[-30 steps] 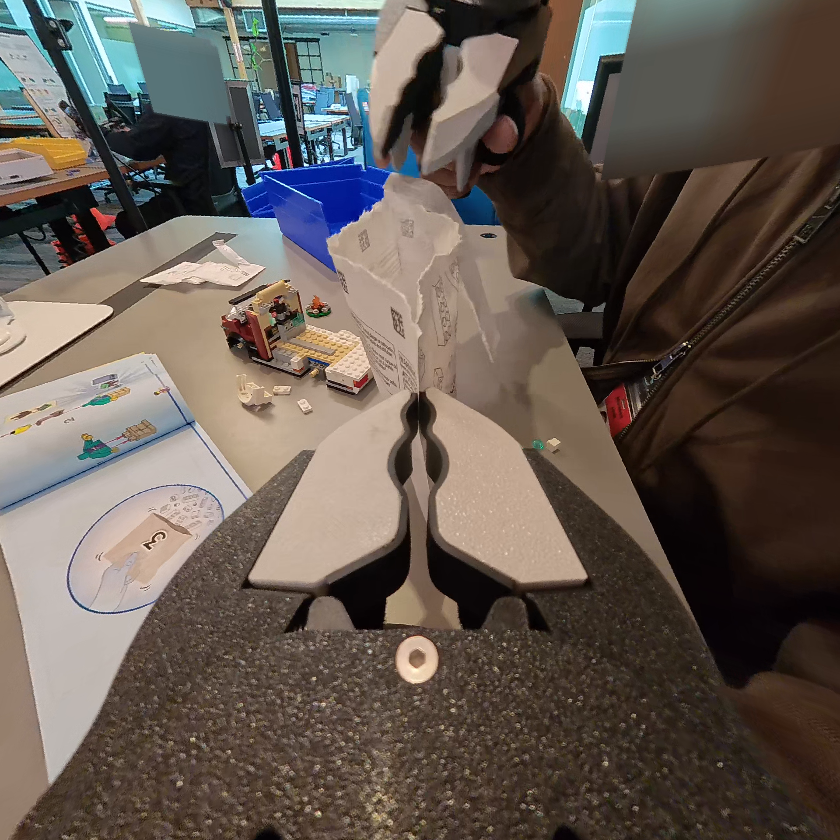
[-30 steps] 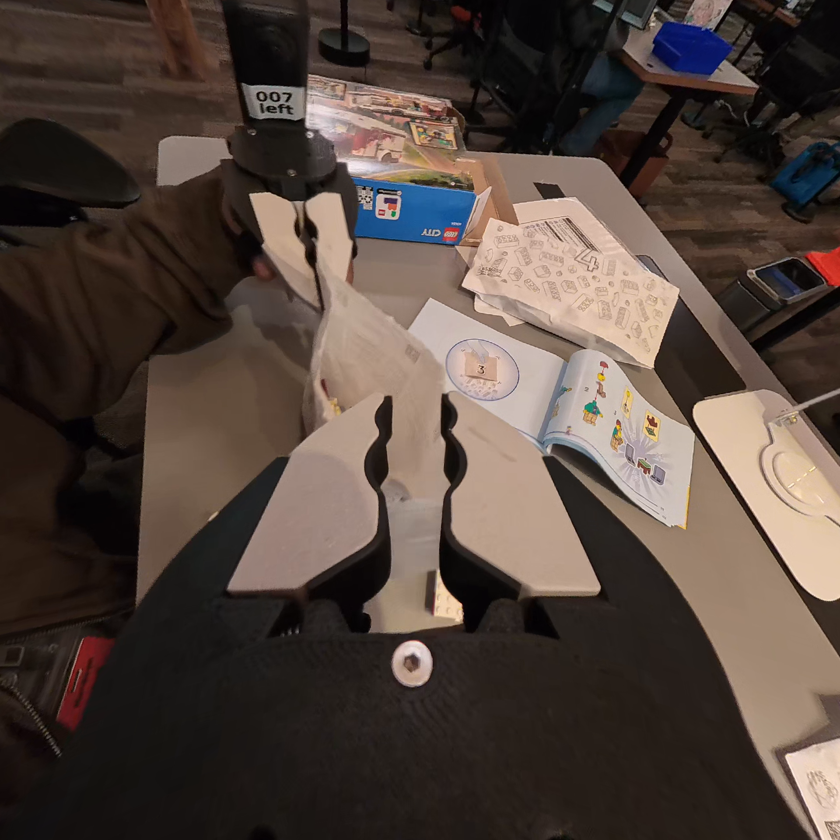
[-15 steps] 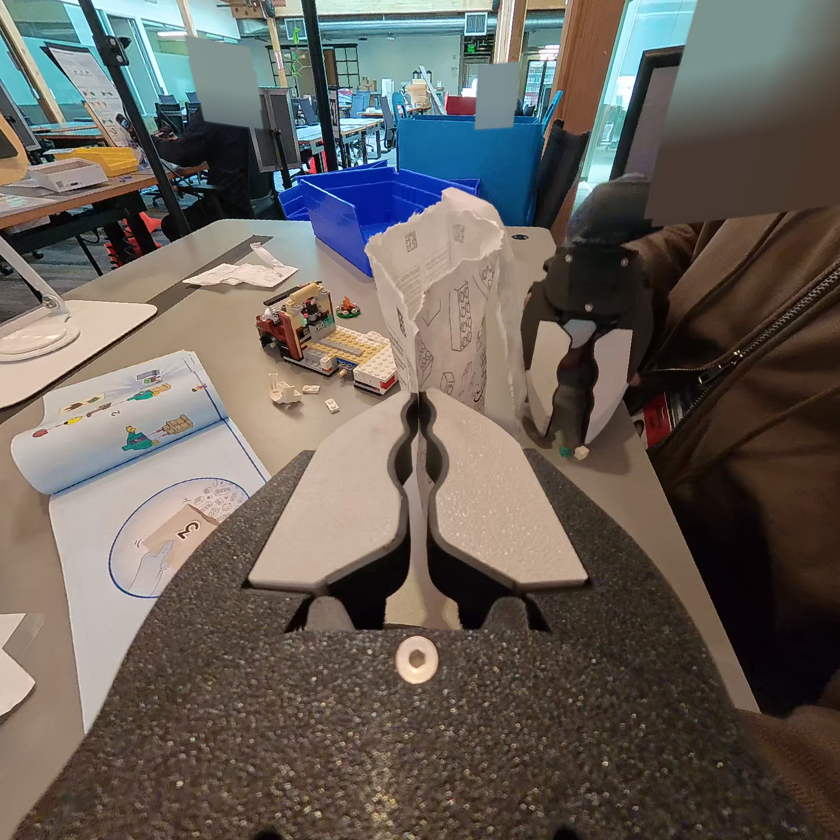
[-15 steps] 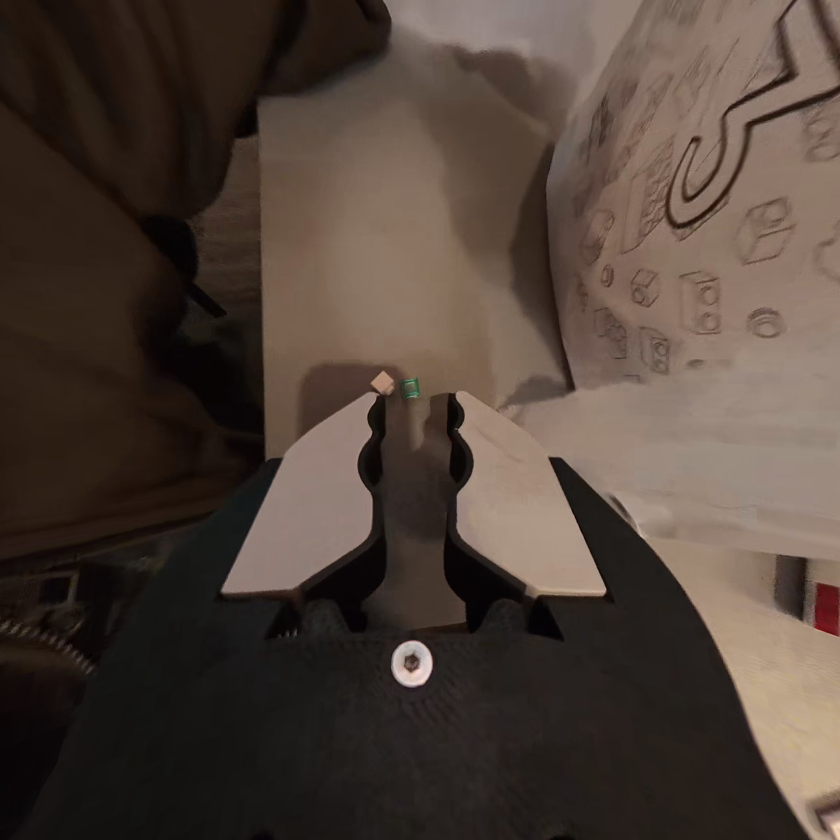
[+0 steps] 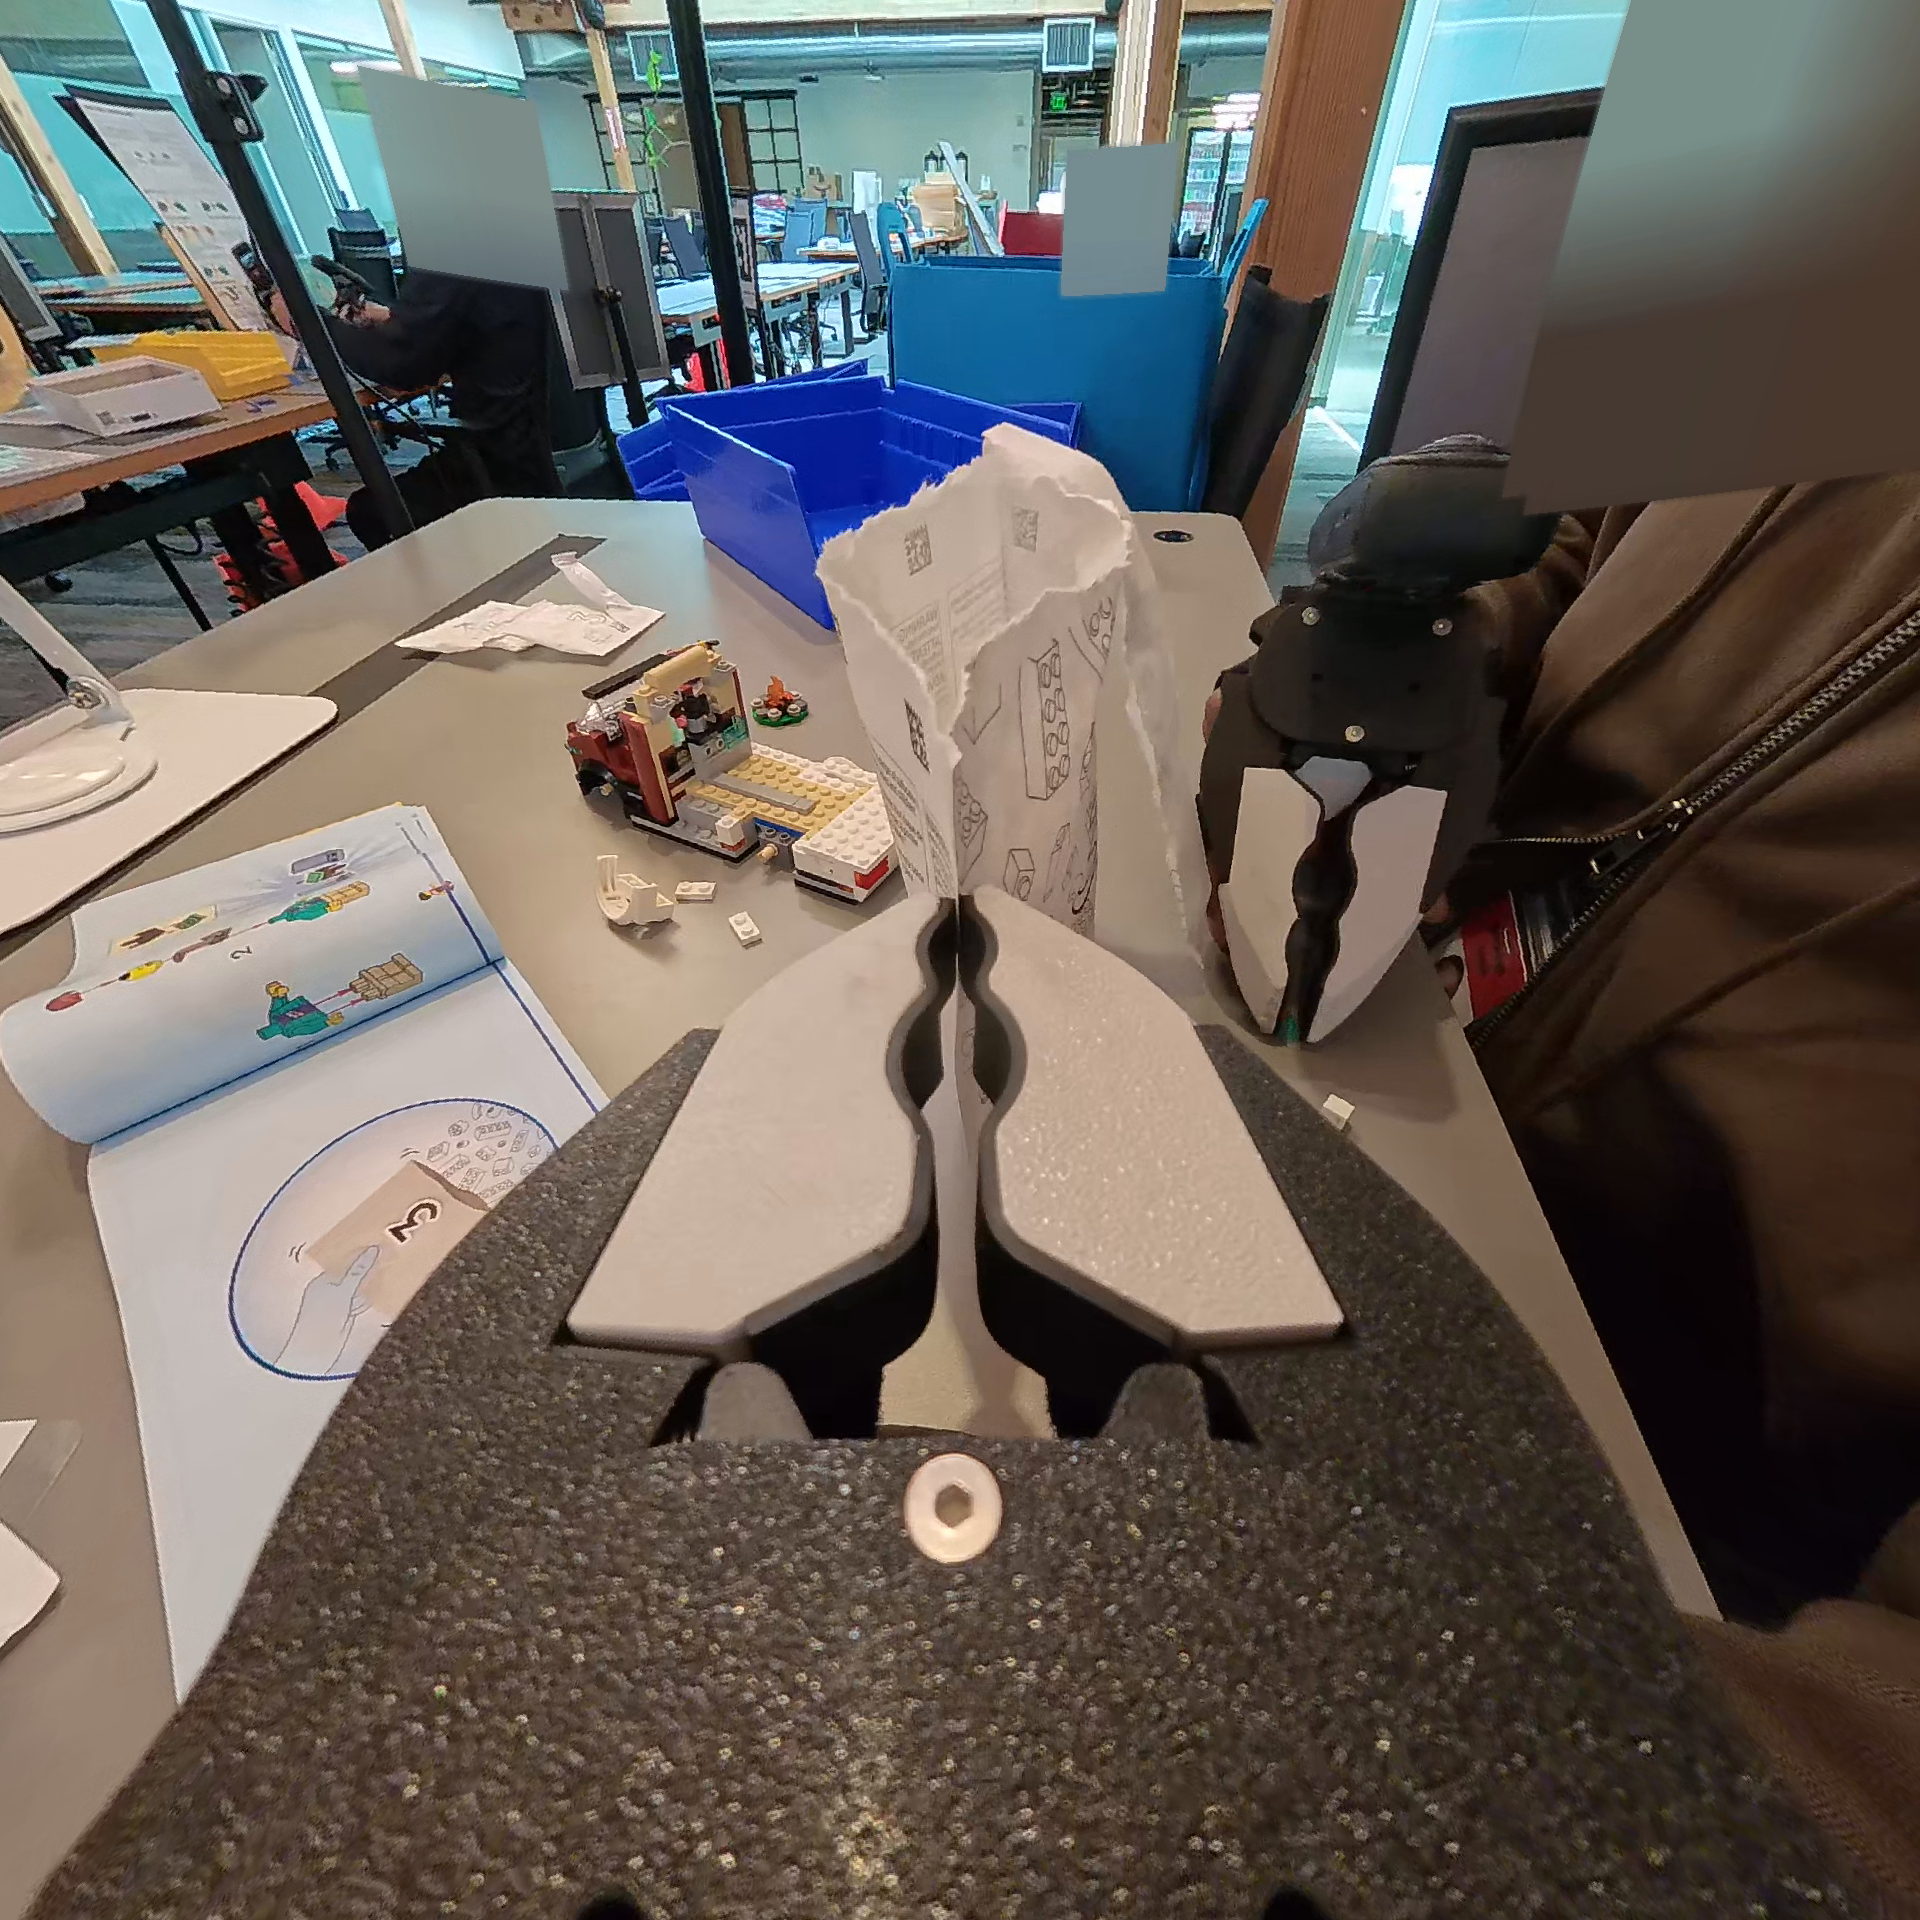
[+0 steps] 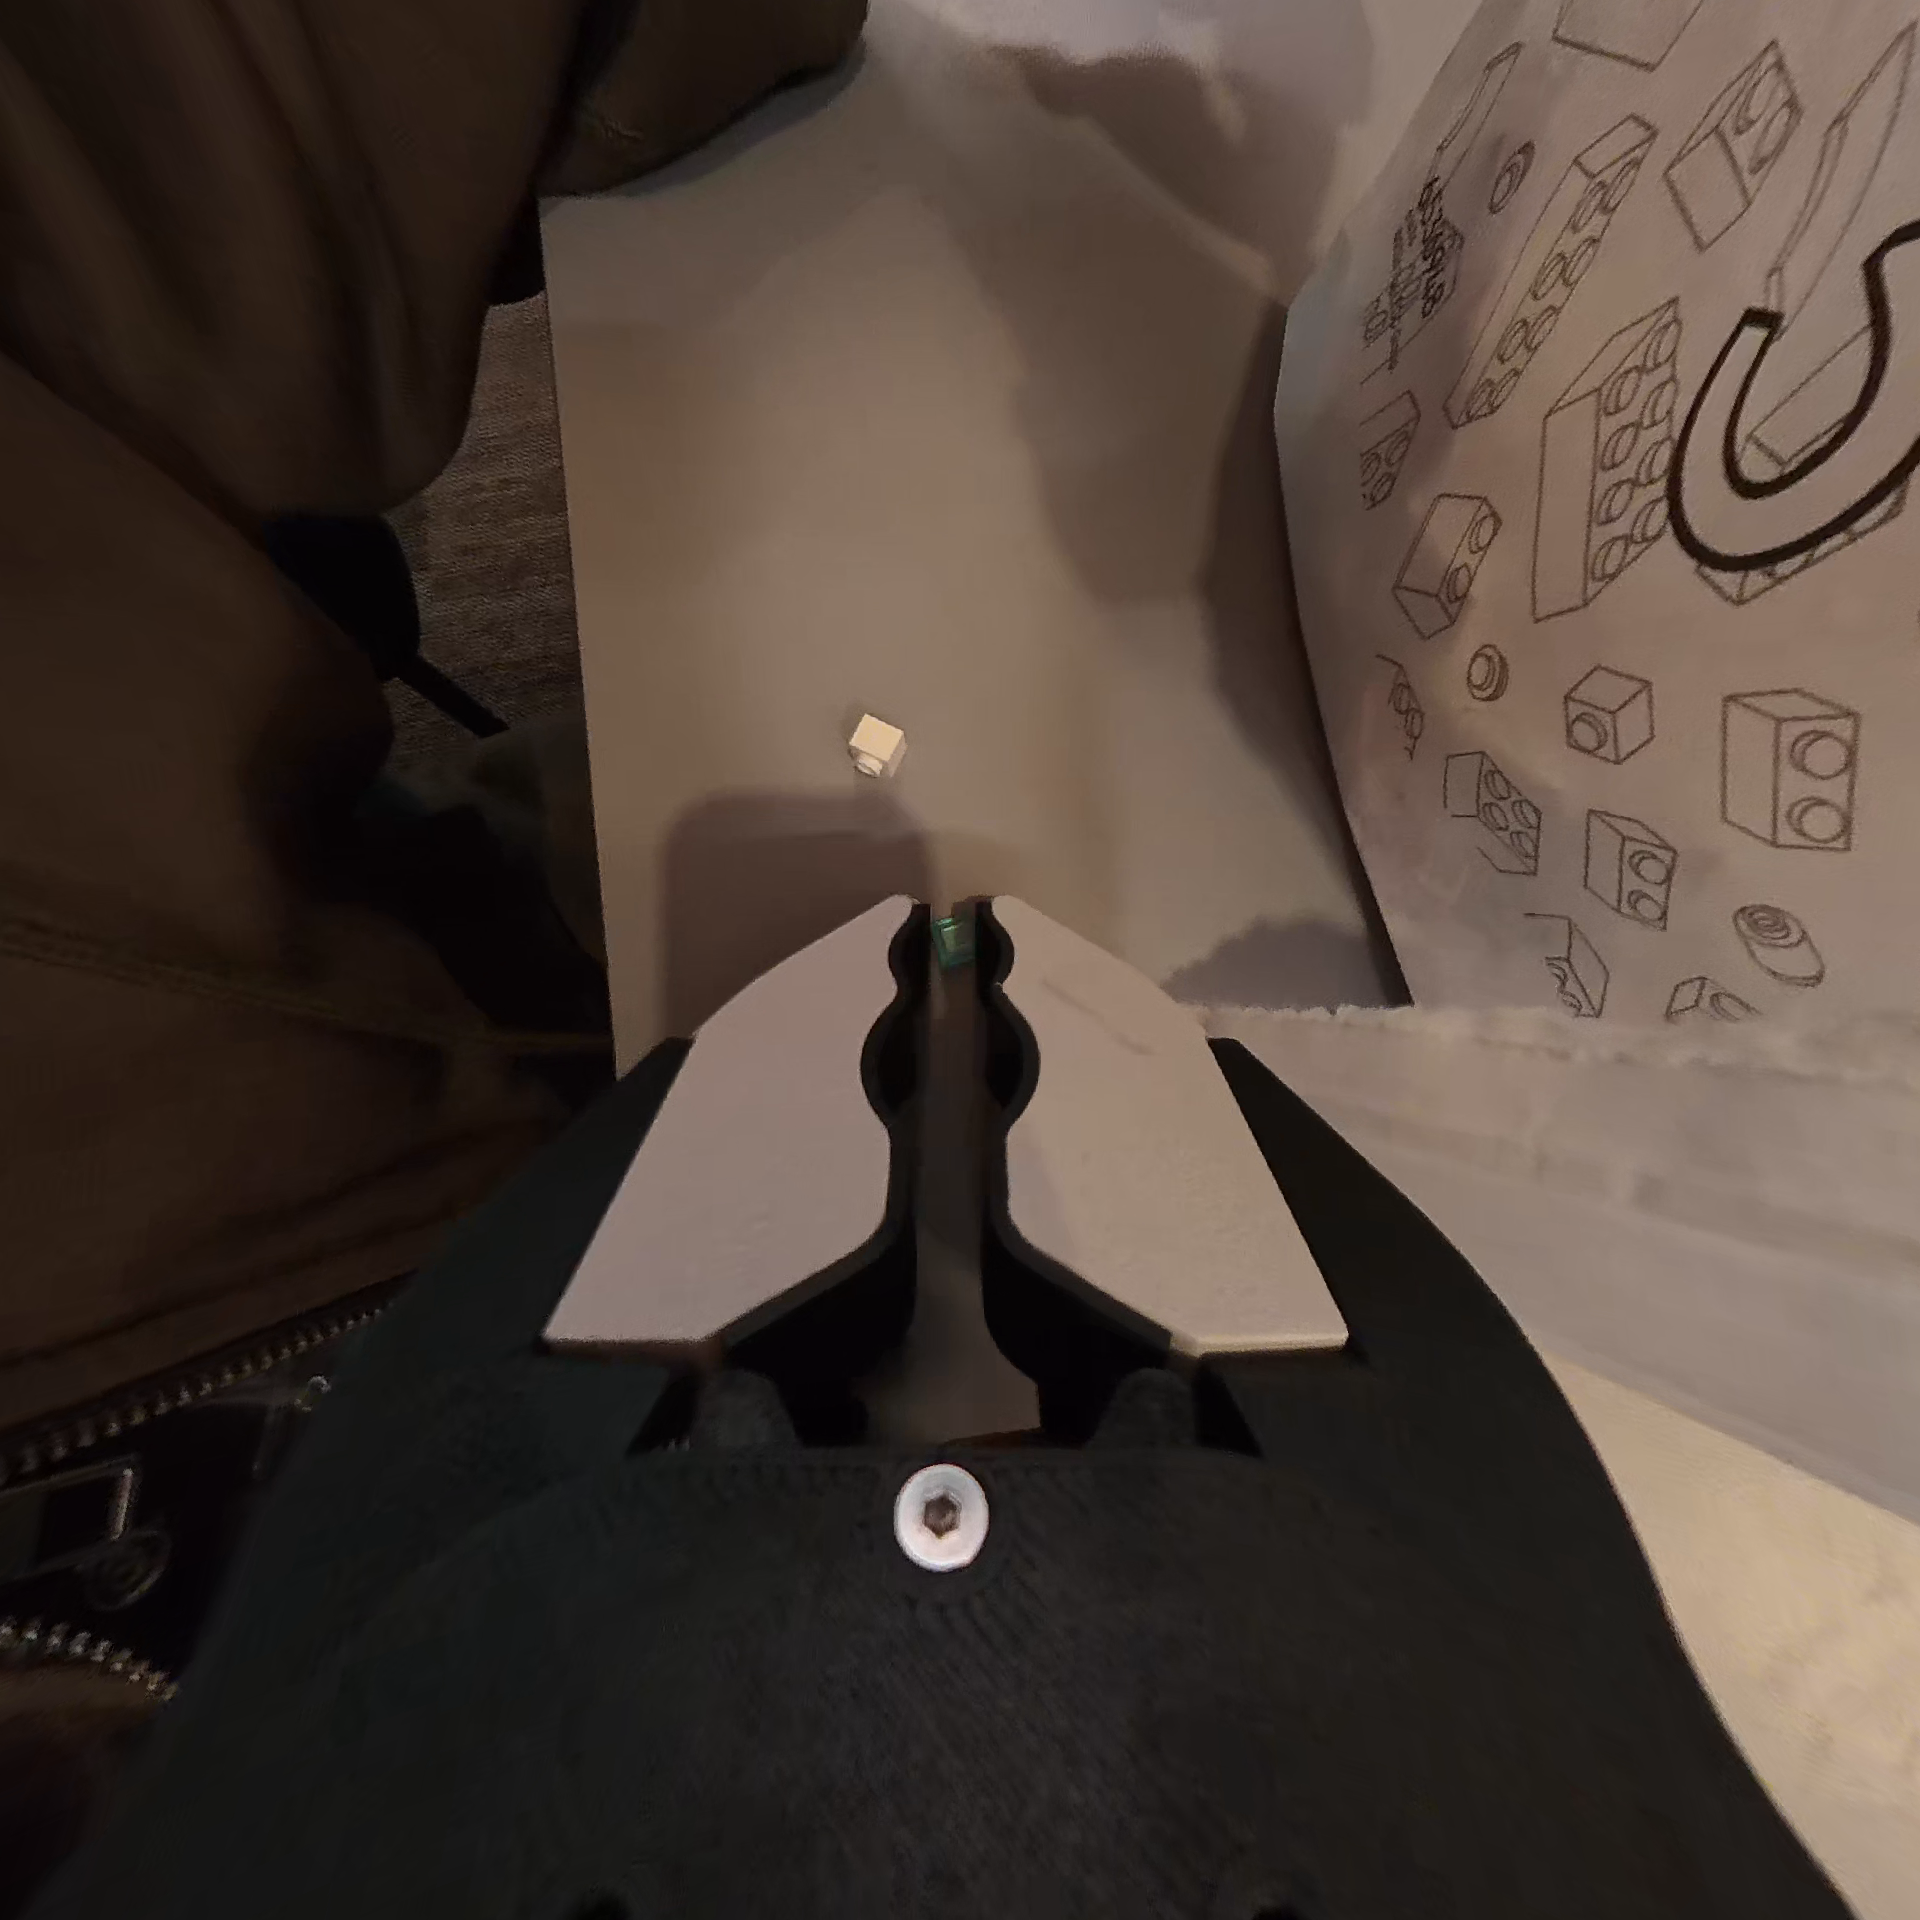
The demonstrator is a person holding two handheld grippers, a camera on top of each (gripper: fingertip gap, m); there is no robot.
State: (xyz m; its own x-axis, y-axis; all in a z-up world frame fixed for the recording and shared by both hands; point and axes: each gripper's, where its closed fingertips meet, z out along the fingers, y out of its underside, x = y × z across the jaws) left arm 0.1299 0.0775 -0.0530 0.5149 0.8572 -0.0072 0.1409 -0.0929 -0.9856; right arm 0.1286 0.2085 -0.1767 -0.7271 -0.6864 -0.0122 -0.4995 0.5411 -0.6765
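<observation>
Paper bag (image 5: 997, 665) stands pinched in the left gripper (image 5: 957, 914) as before, while the right gripper (image 6: 951, 914), open beside two tiny bricks a moment ago, has narrowed onto the green brick (image 6: 953, 940) at the bench (image 6: 935, 468), leaving the white brick (image 6: 876, 745) lying ahead.

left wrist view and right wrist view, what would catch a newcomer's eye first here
First, the torn white paper bag printed with brick outlines, standing upright mid-table, pinched at its lower edge by the shut left tool. Right of it, the right tool points down at the table's near edge, closed on a tiny green piece, with a small white brick loose just beyond. Left of the bag sits a half-built brick truck.
</observation>
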